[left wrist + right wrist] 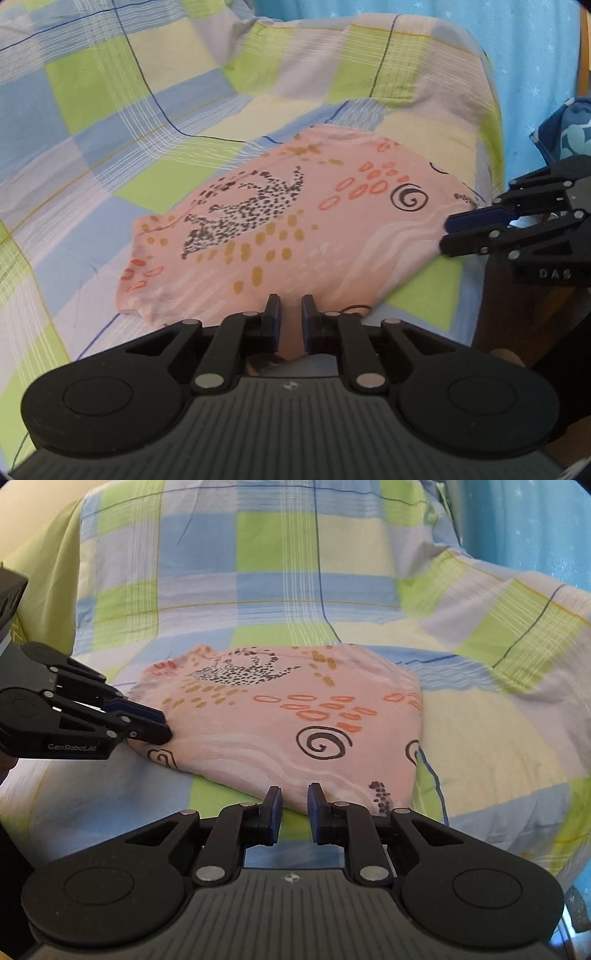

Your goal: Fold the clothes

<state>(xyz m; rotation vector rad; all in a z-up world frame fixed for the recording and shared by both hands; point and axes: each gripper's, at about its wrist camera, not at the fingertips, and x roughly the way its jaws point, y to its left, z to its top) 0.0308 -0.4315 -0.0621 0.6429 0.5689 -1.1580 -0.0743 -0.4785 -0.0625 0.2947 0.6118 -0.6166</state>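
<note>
**Two grippers at the edges of one folded pink garment**

One pink printed garment (295,229) lies as a compact, layered rectangle on the checked sheet (110,110) that covers the seat. It already looks folded; I cannot tell whether another fold is wanted or it is done.

My left gripper (291,310) sits at the near edge of the cloth, fingers a narrow gap apart. In the right wrist view the tips touch the garment's left edge, and whether any fabric is pinched between them I cannot tell. My right gripper (294,797) is at the garment's other edge, fingers likewise slightly parted with nothing plainly caught between them.

As I judge the risks: the fabric is thin and stacked, so a pinch here could catch only the top layer and peel the fold open, or take the sheet along with it. Lifting one side ahead of the other would skew the rectangle. The sheet is loose and rumpled, so dragging could bunch it under the garment.

No containers are in view; nothing holds the garment but the covered seat.
</note>
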